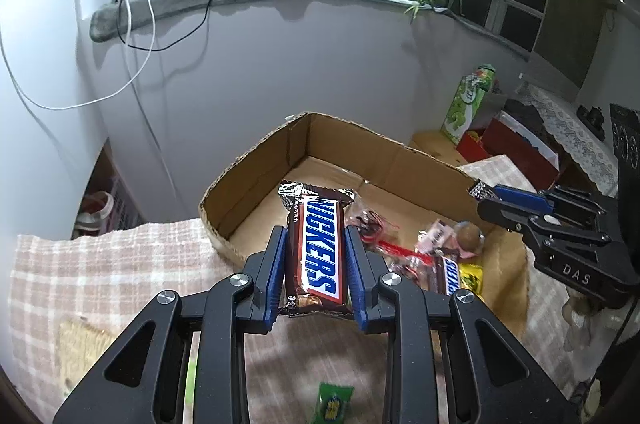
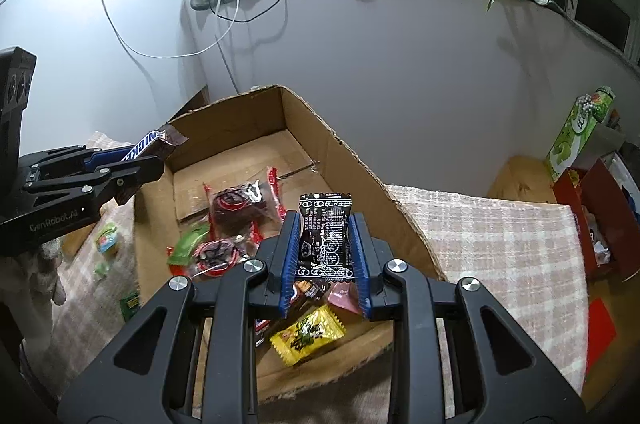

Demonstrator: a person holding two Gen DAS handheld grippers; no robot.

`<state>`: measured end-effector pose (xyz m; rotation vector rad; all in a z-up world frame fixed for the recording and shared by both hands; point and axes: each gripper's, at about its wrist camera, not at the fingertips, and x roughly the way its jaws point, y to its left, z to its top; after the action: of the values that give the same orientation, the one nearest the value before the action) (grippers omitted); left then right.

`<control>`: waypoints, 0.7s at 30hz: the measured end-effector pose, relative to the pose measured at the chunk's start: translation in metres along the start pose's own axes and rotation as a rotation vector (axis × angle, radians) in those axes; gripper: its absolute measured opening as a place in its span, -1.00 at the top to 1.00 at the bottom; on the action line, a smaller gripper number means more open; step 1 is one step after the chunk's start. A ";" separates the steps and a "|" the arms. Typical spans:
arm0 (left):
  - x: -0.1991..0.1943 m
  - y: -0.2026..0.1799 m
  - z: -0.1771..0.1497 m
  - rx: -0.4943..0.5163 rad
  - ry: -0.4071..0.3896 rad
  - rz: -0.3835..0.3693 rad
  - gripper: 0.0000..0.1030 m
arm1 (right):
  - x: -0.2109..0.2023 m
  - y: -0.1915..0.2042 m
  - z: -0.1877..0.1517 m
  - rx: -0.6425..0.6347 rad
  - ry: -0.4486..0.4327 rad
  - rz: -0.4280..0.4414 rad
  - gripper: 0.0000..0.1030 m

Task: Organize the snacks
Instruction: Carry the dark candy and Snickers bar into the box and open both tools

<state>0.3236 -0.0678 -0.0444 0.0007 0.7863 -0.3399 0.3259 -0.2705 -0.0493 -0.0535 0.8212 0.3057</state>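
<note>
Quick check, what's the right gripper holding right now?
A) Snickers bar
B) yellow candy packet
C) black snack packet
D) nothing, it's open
C: in the right wrist view the right gripper is closed on a black snack packet with white print, held above the cardboard box; the Snickers bar sits in the left gripper, and the yellow candy packet lies in the box.

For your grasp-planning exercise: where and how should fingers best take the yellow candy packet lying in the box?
Grip the yellow candy packet across its puffy middle, coming straight down from above. It lies flat on the cardboard box floor, its crimped ends too thin to hold, and other snacks crowd its upper side.
</note>
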 end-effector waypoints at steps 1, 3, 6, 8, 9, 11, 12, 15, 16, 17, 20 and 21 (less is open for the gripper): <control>0.003 0.001 0.001 0.000 0.004 0.002 0.49 | 0.003 -0.001 0.000 0.002 0.003 0.001 0.50; 0.008 0.001 0.003 0.000 0.009 0.006 0.48 | 0.007 -0.003 0.000 0.006 0.009 0.004 0.50; 0.014 -0.001 0.004 0.005 0.016 0.005 0.49 | 0.011 -0.005 -0.001 0.005 0.016 0.005 0.50; 0.017 -0.004 0.004 0.009 0.018 0.004 0.48 | 0.014 -0.006 -0.001 0.004 0.022 0.008 0.50; 0.018 -0.005 0.005 0.010 0.019 0.003 0.48 | 0.014 -0.006 -0.001 0.004 0.023 0.007 0.50; 0.021 -0.007 0.005 0.011 0.023 0.001 0.48 | 0.014 -0.007 -0.002 0.004 0.021 0.007 0.44; 0.022 -0.008 0.005 0.012 0.026 0.001 0.48 | 0.014 -0.007 -0.002 0.003 0.022 0.008 0.38; 0.024 -0.010 0.005 0.015 0.029 0.013 0.39 | 0.010 -0.007 -0.003 -0.002 0.007 -0.010 -0.54; 0.024 -0.010 0.006 0.014 0.026 0.016 0.26 | 0.008 -0.007 -0.003 -0.005 -0.002 -0.017 -0.66; 0.023 -0.011 0.006 0.012 0.021 0.020 0.11 | 0.006 -0.006 -0.003 -0.010 -0.011 -0.021 -0.67; 0.021 -0.011 0.007 0.012 0.015 0.026 -0.02 | 0.003 -0.004 -0.003 -0.018 -0.010 -0.020 -0.67; 0.020 -0.011 0.007 0.013 0.014 0.028 -0.02 | 0.002 -0.003 -0.003 -0.020 -0.009 -0.022 -0.67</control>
<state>0.3384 -0.0851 -0.0518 0.0263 0.7969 -0.3190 0.3262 -0.2734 -0.0534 -0.0799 0.8078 0.2930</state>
